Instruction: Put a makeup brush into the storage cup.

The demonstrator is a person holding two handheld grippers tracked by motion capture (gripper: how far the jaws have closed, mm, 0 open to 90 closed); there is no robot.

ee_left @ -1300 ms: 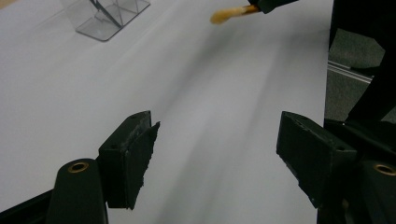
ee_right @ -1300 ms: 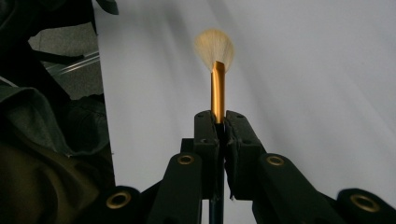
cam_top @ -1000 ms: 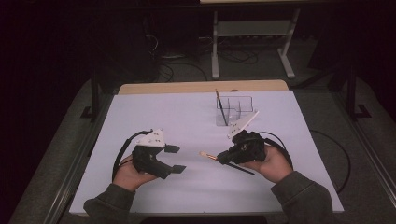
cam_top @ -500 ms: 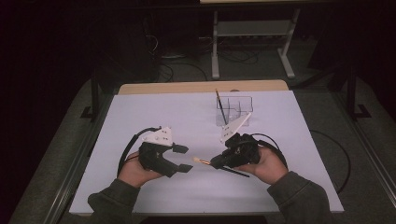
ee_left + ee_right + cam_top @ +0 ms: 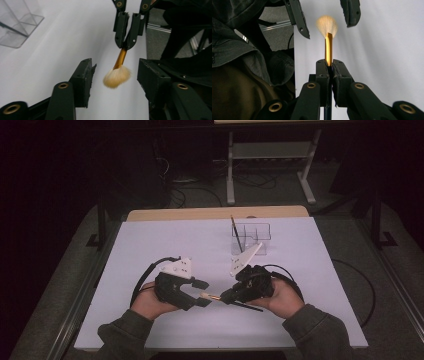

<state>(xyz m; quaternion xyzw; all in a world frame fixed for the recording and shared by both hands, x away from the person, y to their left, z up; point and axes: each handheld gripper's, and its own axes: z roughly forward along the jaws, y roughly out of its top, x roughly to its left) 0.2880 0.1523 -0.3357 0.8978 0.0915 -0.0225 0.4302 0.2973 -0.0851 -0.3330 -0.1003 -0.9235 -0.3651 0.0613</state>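
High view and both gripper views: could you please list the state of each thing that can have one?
Right gripper: shut on the makeup brush's gold neck.
Makeup brush: held off the table, bristles between the left gripper's jaws, untouched.
Left gripper: open, jaws just been closing around the bristles.
Clear organizer: upright on the table, one dark brush standing in it.

No writing, label, brand mark, number or sign can be read anywhere in these views — not on the pale lavender table, not on the clear plastic compartment box, and not on the gold-ferruled makeup brush with cream bristles. The grey three-cornered plates atop the grippers carry small dark dots — too small to read.
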